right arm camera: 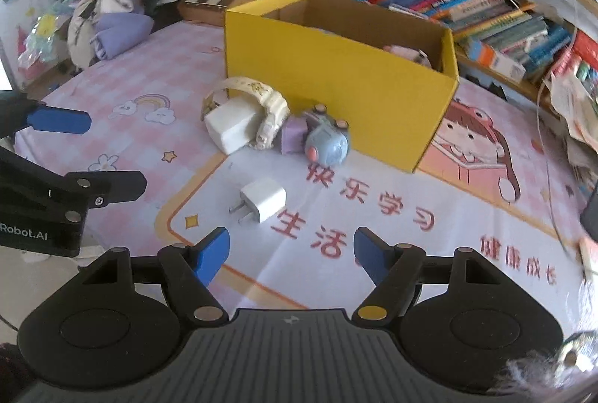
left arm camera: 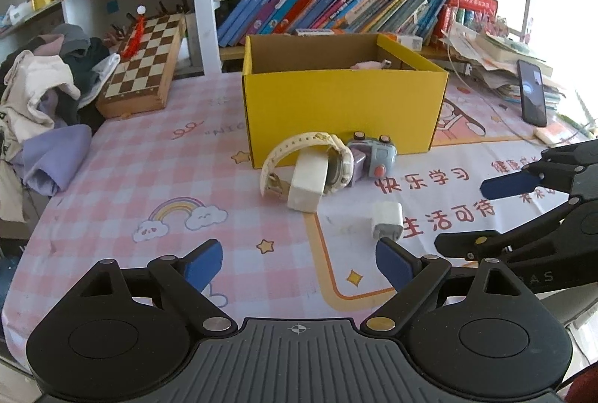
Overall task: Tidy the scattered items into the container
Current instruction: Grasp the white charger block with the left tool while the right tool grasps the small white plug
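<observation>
- Right wrist view: the right gripper (right arm camera: 291, 255) is spread wide and empty, with the small charger (right arm camera: 266, 204) lying just ahead of it on the table (right arm camera: 149, 74).
- Straddle the charger's body, not its prongs.
- The left gripper (left arm camera: 299, 266) is likewise spread and empty.
- Outside the yellow box (right arm camera: 336, 81) lie two chargers, the small one and a large charger (right arm camera: 231, 126), one watch (right arm camera: 261, 104), one toy (right arm camera: 327, 141).

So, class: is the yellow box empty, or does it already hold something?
Not empty: a pink item lies inside the yellow box, showing above its rim.
</observation>
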### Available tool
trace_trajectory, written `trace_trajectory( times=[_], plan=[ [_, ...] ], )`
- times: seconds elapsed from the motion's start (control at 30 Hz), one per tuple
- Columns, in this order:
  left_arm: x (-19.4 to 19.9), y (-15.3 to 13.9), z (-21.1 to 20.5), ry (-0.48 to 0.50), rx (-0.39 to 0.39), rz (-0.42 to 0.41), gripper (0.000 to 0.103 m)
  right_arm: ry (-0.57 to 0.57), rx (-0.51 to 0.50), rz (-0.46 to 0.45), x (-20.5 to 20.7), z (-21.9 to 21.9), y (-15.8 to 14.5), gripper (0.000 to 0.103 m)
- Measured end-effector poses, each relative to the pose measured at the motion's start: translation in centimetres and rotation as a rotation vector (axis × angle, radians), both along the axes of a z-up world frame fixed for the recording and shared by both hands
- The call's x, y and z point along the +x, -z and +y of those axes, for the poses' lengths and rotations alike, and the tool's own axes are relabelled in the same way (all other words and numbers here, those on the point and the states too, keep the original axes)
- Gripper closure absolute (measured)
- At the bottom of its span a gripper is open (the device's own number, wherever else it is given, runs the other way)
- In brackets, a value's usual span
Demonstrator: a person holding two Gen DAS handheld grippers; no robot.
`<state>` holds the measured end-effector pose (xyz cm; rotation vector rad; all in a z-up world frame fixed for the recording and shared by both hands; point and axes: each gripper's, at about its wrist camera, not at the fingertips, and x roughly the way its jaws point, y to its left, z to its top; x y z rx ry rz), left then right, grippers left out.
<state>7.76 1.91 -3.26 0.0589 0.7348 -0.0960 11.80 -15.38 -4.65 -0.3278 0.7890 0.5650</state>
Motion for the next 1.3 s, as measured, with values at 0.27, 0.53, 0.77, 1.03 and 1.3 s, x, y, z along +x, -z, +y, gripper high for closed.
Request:
trace_trajectory(
  times=[0.27,0.53,0.77,1.03,1.3],
  plan=[
    [0.2,0.2,0.7,-0.046,-0.015,0.016,0.012,0.061,0.060,0.070,-0.1,0.7,1.0,0.047],
    [1.0,0.3,0.7,-0.032,-0.033,0.021,0.012,0.054,0.075,0.077,0.8,0.6,1.2,0.046],
    [2.1,0.5,0.9,-0.052,-0.056,0.026,0.014,0.008,0.067,0.086,2.1,1.3,1.5,0.046],
    [3.2,1.0,1.0,-0.065,-0.065,0.045,0.019,-0.032,0.062,0.121,3.9,2.1,2.2,0.046],
    [4.5,1.5,1.1,-0.082,-0.076,0.067,0.024,-0.091,0.041,0.140,5.0,3.2,3.0,0.048]
  ],
)
